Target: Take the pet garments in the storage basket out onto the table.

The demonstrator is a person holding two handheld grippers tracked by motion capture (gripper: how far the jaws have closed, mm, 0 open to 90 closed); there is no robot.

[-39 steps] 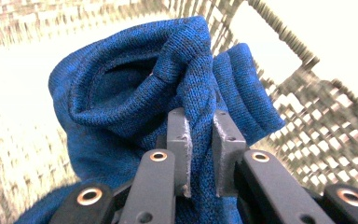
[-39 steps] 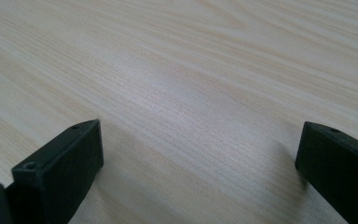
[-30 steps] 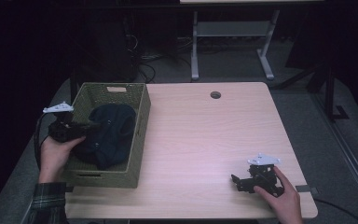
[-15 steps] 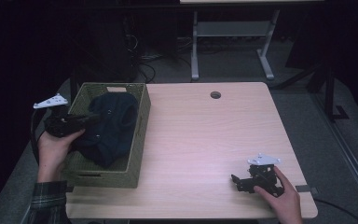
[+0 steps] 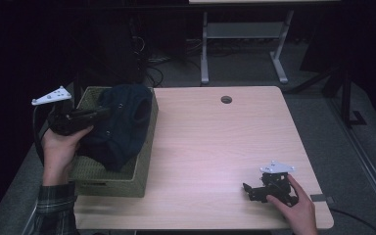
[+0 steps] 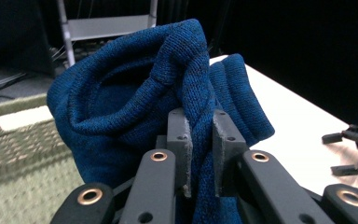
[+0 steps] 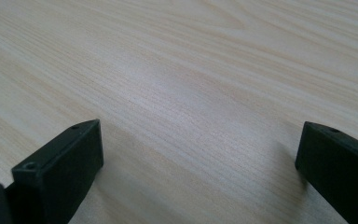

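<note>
The wooden table (image 5: pixel 215 147) is the biggest thing here. At its 9 o'clock side sits a green woven basket (image 5: pixel 144 147). A dark blue knitted sweater (image 5: pixel 120 125) is bunched up in the basket, with its top lifted above the rim.

The left gripper (image 5: pixel 100 113) is at 9 o'clock, over the basket's left edge. Its jaws are squeezed tight on a twisted fold of the sweater, which the left gripper view shows pinched between the two grey pads (image 6: pixel 181 140). This looks like the pulling-out step. Next, the left hand likely needs to lift higher until the whole sweater clears the basket, then carry it toward the bare middle of the table.

The right gripper (image 5: pixel 250 191) rests on the table at 5 o'clock. Its jaws are wide apart and hold nothing.
</note>
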